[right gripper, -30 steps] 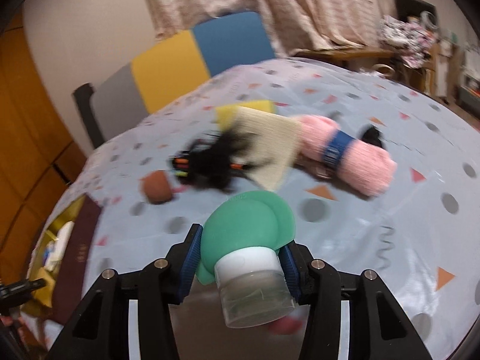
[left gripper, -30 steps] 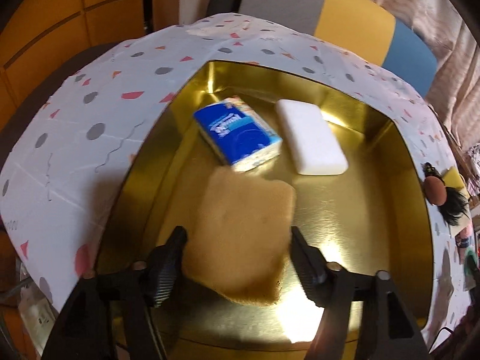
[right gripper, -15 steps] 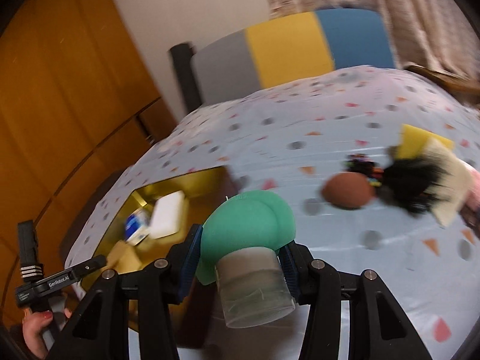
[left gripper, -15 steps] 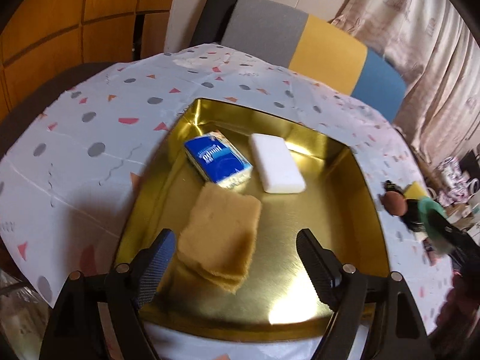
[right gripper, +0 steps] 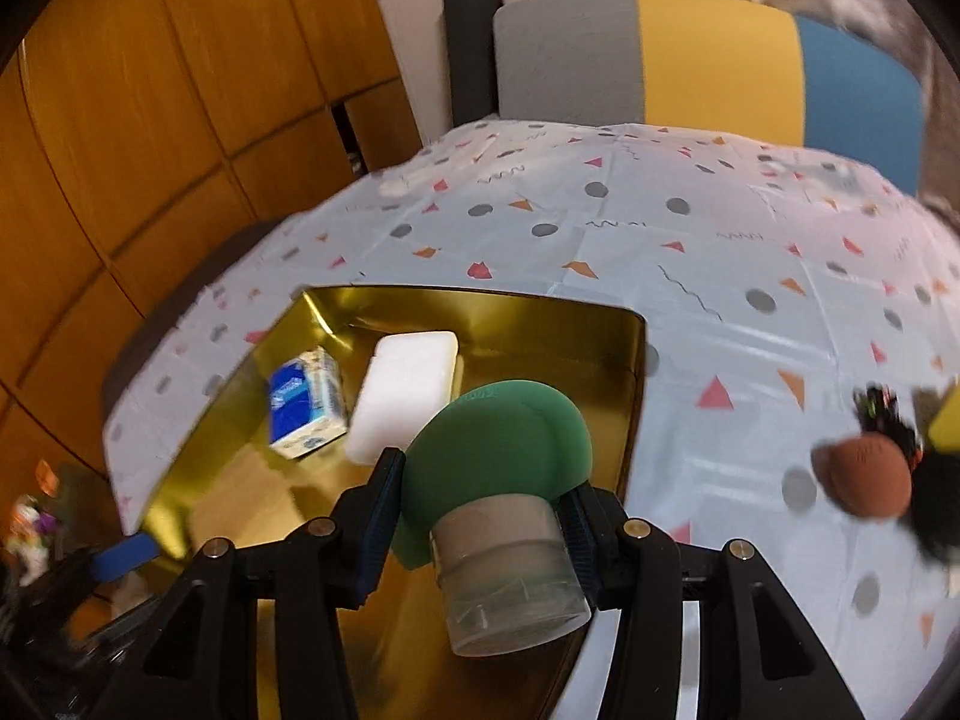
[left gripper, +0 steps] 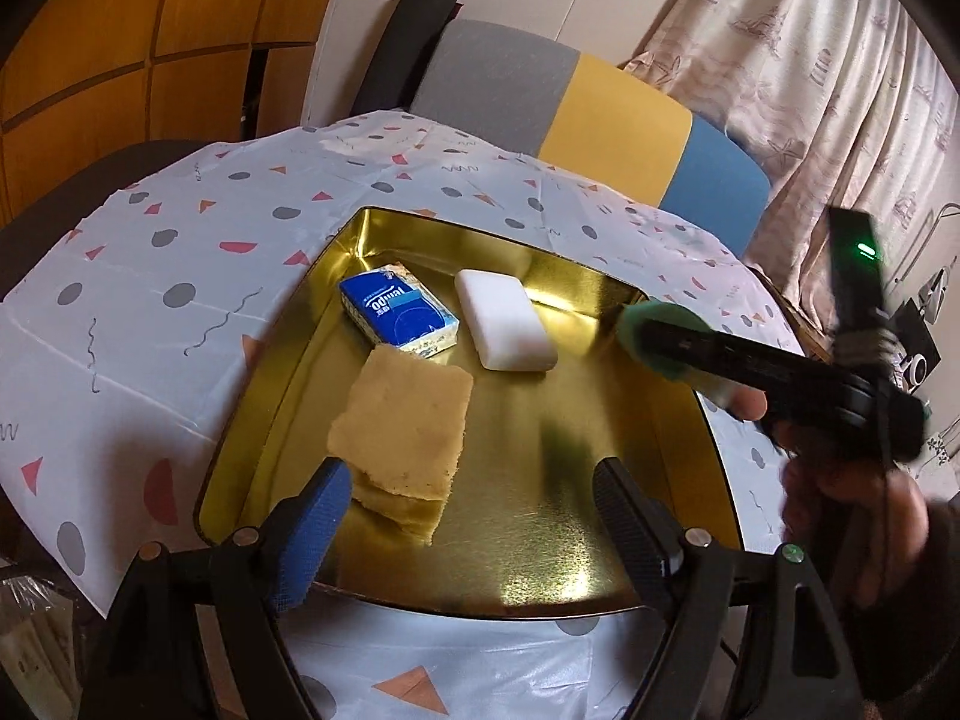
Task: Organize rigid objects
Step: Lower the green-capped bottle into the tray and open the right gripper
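Nearby, brown ball (beside tray)

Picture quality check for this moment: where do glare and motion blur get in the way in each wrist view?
Left wrist view: lamp glare on the gold tray floor near the open left gripper; the incoming right gripper and the hand are smeared. Right wrist view: the table's right edge, with the brown ball, is blurred; the green-capped jar in the grip stays sharp.
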`<state>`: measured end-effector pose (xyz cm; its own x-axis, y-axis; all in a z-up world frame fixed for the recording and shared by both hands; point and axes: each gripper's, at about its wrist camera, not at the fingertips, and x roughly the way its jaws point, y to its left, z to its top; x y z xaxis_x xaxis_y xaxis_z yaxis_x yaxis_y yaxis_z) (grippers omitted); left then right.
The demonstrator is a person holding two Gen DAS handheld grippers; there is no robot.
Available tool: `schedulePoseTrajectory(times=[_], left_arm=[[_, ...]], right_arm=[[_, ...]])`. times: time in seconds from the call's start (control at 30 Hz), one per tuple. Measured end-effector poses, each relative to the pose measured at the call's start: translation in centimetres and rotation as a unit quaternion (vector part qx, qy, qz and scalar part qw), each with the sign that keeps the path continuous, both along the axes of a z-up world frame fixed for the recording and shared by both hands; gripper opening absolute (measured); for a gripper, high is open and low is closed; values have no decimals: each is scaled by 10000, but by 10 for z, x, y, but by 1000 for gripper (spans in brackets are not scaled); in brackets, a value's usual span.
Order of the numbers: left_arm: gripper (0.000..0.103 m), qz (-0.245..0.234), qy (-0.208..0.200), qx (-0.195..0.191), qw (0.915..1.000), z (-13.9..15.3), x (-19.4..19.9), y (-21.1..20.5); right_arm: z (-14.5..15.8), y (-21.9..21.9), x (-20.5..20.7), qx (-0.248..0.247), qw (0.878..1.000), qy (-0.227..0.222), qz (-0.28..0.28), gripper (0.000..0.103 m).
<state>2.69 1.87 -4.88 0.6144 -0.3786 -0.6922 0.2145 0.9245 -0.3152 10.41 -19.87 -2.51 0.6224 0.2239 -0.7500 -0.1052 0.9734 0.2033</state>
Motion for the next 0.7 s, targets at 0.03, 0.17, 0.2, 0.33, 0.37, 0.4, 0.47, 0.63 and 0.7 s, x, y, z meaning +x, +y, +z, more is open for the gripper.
schedulePoseTrajectory(times=[0.03, 0.17, 0.2, 0.33, 0.37, 0.4, 0.47, 0.63, 0.7], left_arm=[[83, 5, 1, -4, 10000, 0, 0, 1], [83, 48, 21, -42, 10000, -2, 0, 5], [83, 57, 28, -50, 10000, -2, 0, 6], [83, 85, 31, -65, 9999, -2, 0, 8], [83, 93, 29, -70, 9999, -2, 0, 8], [83, 98, 28, -82, 9999, -2, 0, 9], [83, 92, 33, -101, 9999, -2, 0, 8], [83, 61, 48, -121, 9999, -3, -1, 6], [83, 35, 56, -144, 9999, -3, -2, 4]], right_arm=[[-2, 3, 6, -93, 9999, 35, 23, 51], [-14, 10, 30, -338, 9991, 253, 80, 51], [-17, 10, 35, -360, 9989, 302, 69, 51], [-27, 11, 55, -462, 9977, 488, 25, 51], [-28, 12, 58, -538, 9974, 474, 25, 51], [-29, 13, 61, -582, 9973, 443, 45, 49], [-27, 12, 64, -629, 9972, 411, 55, 50], [-18, 7, 58, -699, 9974, 144, -13, 55], [-11, 5, 48, -748, 9972, -64, -47, 58]])
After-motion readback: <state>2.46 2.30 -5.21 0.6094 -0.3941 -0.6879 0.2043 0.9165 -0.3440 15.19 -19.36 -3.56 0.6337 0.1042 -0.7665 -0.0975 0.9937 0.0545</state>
